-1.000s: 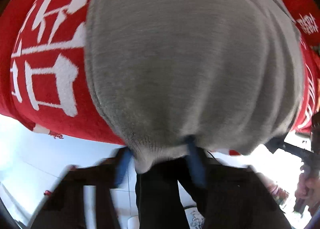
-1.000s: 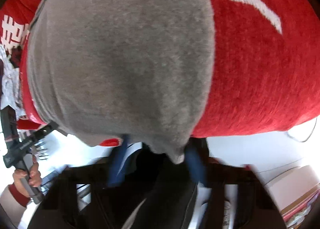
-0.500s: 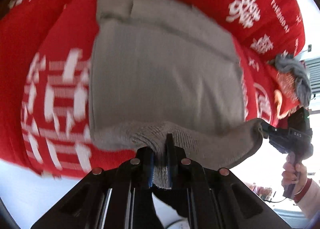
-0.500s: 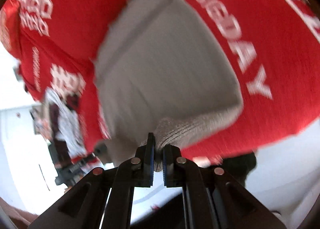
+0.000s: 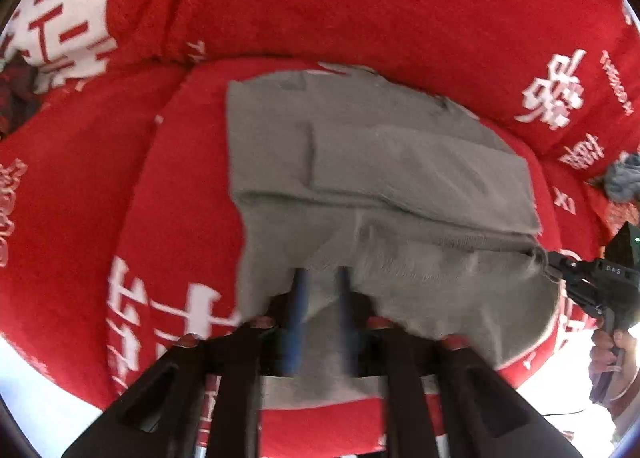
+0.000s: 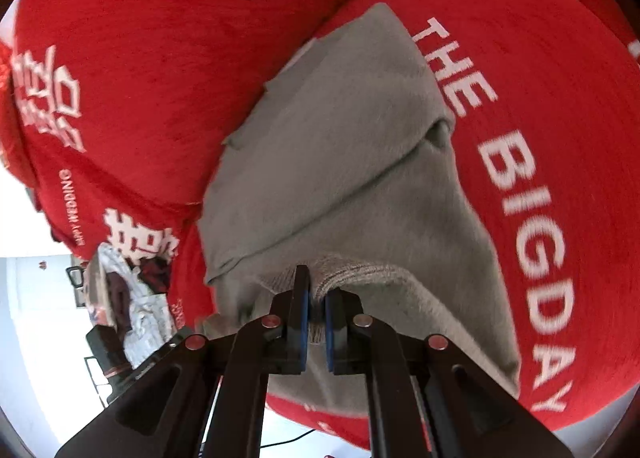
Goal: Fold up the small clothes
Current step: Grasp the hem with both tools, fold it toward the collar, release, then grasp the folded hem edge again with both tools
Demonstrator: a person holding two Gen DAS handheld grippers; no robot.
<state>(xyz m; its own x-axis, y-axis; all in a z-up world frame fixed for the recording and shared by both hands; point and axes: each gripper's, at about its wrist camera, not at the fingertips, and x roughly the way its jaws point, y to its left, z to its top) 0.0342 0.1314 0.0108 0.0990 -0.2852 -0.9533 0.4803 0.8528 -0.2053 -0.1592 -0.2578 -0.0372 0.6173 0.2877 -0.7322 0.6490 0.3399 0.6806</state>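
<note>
Left fingers (image 5: pixel 301 298) opening astride grey garment (image 5: pixel 384 178) hem

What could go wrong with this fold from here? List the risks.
1. The left gripper is opening with the grey garment loose between its fingers, while the right gripper is shut on the hem. Held by one corner, the fold could skew or sag.
2. The red blanket underneath is bumpy, so the layers may settle unevenly.
</note>
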